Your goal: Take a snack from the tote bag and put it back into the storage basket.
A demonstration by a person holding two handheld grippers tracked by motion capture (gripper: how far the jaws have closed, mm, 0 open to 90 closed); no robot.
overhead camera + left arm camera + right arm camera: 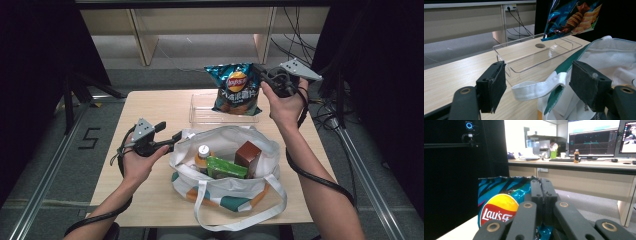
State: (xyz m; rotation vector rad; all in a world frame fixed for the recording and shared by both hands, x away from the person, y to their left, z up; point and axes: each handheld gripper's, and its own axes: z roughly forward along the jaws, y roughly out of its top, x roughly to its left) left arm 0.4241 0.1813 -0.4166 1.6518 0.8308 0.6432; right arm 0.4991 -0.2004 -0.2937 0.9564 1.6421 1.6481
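Chip bag [571, 18] cut off at top edge; bottle [203, 156] half hidden inside tote bag [225, 192]

The right gripper [261, 75] pinches the top corner of a blue chip bag [236, 89], which hangs over a clear plastic tray [200, 117] at the far side of the table [150, 107]. The left gripper [172, 136] sits at the rim of a white tote bag [227, 192] holding a bottle [202, 154], a green carton [226, 168] and a brown box [247, 154].

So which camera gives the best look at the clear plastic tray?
The left gripper view: the clear tray lies whole and near, chip bag hanging above it. The high view has the bag covering part of it.
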